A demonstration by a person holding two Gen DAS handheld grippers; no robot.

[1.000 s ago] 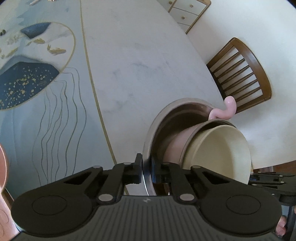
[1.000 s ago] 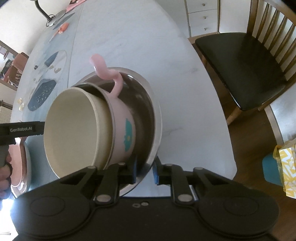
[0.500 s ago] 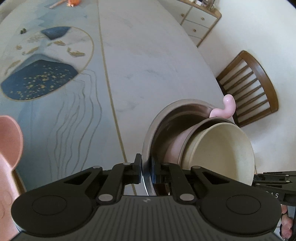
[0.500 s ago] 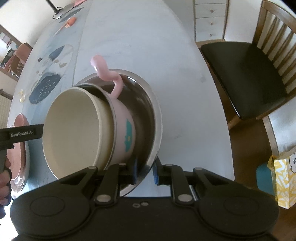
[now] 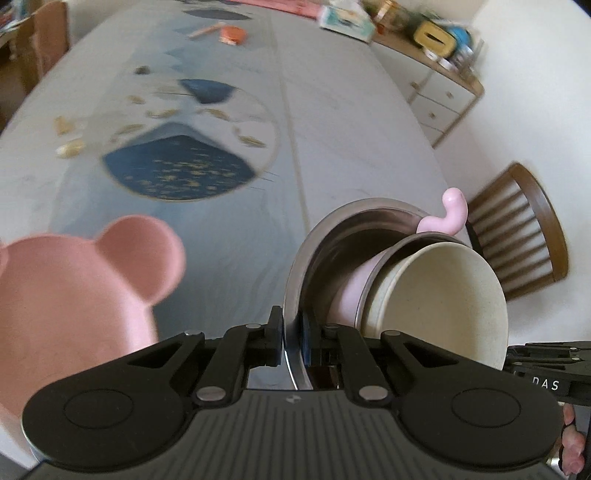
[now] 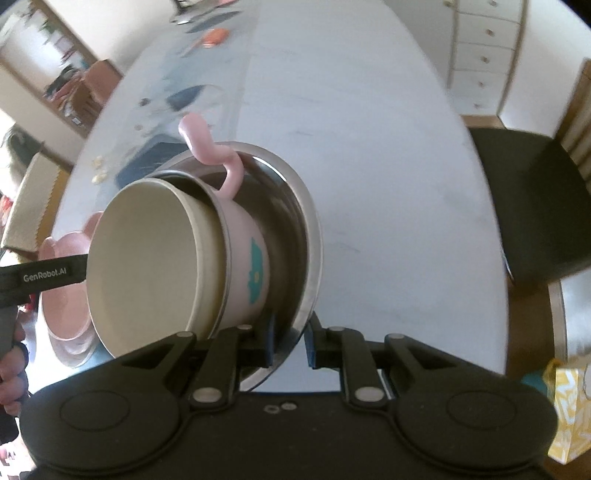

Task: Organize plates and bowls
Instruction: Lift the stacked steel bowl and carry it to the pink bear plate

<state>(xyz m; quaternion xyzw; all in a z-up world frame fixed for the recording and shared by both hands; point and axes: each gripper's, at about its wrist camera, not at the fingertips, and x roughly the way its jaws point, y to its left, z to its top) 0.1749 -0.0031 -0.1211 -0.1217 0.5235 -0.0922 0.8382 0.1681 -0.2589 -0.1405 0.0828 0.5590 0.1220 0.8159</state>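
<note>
A steel bowl (image 5: 325,236) (image 6: 295,206) is held above the table, tilted on its side. Nested in it are a pink bowl with a curled handle (image 5: 351,291) (image 6: 251,243) and a cream bowl (image 5: 439,295) (image 6: 147,258). My left gripper (image 5: 291,343) is shut on the steel bowl's rim. My right gripper (image 6: 290,343) is shut on the rim at the opposite side. A pink bear-eared plate (image 5: 74,288) lies on the table to the left, stacked on another plate in the right wrist view (image 6: 66,306).
The long table (image 5: 332,122) carries a grey-blue runner with dark blue and gold pattern (image 5: 173,162). Small orange items (image 5: 232,35) lie at the far end. A wooden chair (image 5: 517,236) (image 6: 528,199) stands at the right edge. White drawers (image 5: 439,103) stand beyond.
Both grippers with the bowl stack moved left and tipped up, so more of the far table shows. The pink bear-eared plate came much further into the left wrist view.
</note>
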